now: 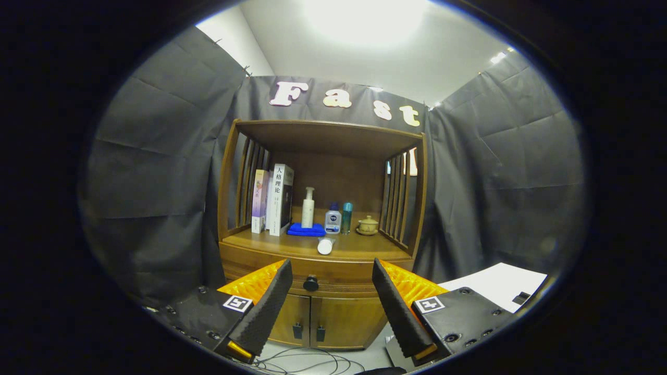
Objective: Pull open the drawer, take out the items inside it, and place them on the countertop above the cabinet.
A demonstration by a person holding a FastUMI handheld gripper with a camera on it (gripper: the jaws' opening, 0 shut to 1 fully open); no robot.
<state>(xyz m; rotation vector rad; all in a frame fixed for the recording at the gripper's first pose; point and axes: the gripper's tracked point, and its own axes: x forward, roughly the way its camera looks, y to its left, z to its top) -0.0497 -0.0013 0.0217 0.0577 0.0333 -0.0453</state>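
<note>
While spread wide, tongs (331, 281) well short of drawer knob (311, 283).

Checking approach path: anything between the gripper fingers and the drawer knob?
Nothing; gripper view shows the open gripper framing the drawer knob beyond it, bare air between.

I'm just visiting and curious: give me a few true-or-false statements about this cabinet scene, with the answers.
1. The drawer is shut. True.
2. The gripper has its fingers clamped on the drawer knob. False: they are spread apart, with the knob seen beyond them.
3. A white tube lies on its side on the countertop. True.
4. The pump bottle stands on a red cloth. False: the cloth is blue.
5. Books stand beside the pump bottle. True.
</note>
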